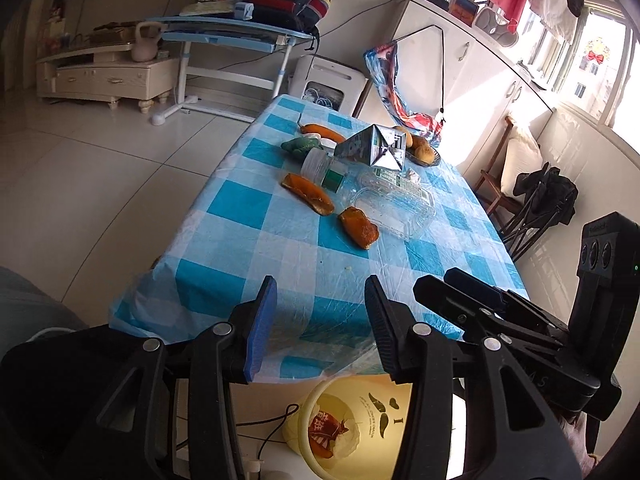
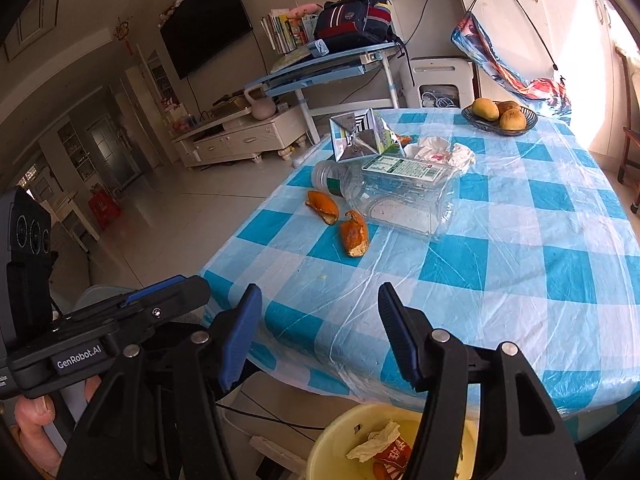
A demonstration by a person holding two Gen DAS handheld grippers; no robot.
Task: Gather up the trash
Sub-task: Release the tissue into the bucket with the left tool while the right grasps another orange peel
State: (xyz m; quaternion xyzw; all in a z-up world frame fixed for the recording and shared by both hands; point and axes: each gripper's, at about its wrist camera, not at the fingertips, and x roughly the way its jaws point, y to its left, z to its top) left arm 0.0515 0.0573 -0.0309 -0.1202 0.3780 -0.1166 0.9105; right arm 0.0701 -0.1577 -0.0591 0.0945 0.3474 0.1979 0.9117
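Trash lies on the blue checked tablecloth (image 1: 248, 240): two orange peels (image 1: 308, 194) (image 1: 359, 227), a clear plastic bottle (image 1: 394, 204) on its side, a silver carton (image 1: 376, 148), crumpled tissue (image 2: 440, 150). The right wrist view shows the same peels (image 2: 323, 208) (image 2: 354, 234), bottle (image 2: 404, 200) and carton (image 2: 360, 140). A yellow bin (image 1: 360, 432) (image 2: 340, 448) stands on the floor below the table's near edge, holding a wrapper and tissue. My left gripper (image 1: 320, 292) and right gripper (image 2: 320, 300) hover over the near table edge, both open and empty, well short of the trash.
A bowl of fruit (image 2: 500, 118) sits at the table's far end, with a carrot (image 1: 324, 132) and a green item (image 1: 300, 146) nearby. A chair (image 1: 516, 168) stands at the right. A desk (image 1: 240, 36) and TV cabinet (image 1: 104, 76) stand beyond open floor.
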